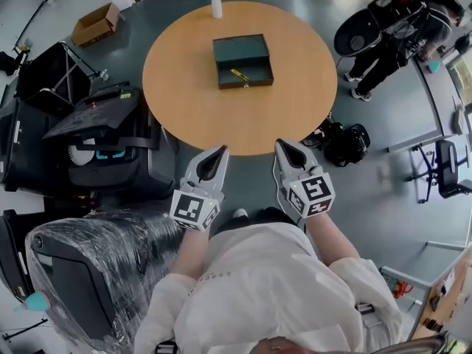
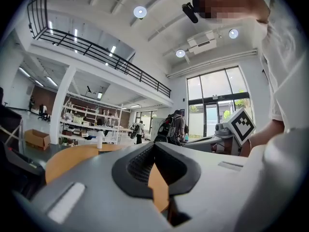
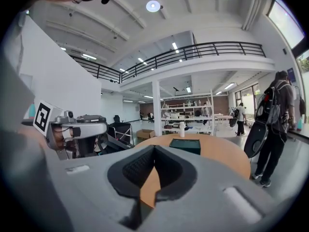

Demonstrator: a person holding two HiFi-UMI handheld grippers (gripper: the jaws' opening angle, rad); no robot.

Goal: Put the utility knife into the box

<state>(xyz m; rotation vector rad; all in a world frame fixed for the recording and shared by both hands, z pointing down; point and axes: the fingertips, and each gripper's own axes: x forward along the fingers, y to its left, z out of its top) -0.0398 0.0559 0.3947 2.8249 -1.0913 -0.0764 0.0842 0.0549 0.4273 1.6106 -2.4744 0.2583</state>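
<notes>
**A:** What's the surface in front of you?

**B:** A round wooden table (image 1: 184,102) on a grey floor (image 1: 383,186). A dark box (image 1: 243,49) lies open near the middle. The yellow utility knife (image 1: 240,74) is inside it, in the half nearer me. A white bottle (image 1: 216,2) stands at the far edge.

**A:** And your jaws?

**B:** My left gripper (image 1: 220,152) and right gripper (image 1: 281,146) hang just off the near rim, well apart from the box. Both pairs of jaws are pressed together, with nothing between them.

**A:** The room?

**B:** It's a high hall with a railed balcony (image 3: 193,52) and shelving (image 3: 193,111) at the back. There's a cardboard carton (image 1: 94,25) on the floor, and a person with a backpack (image 3: 276,115) to my right.
</notes>
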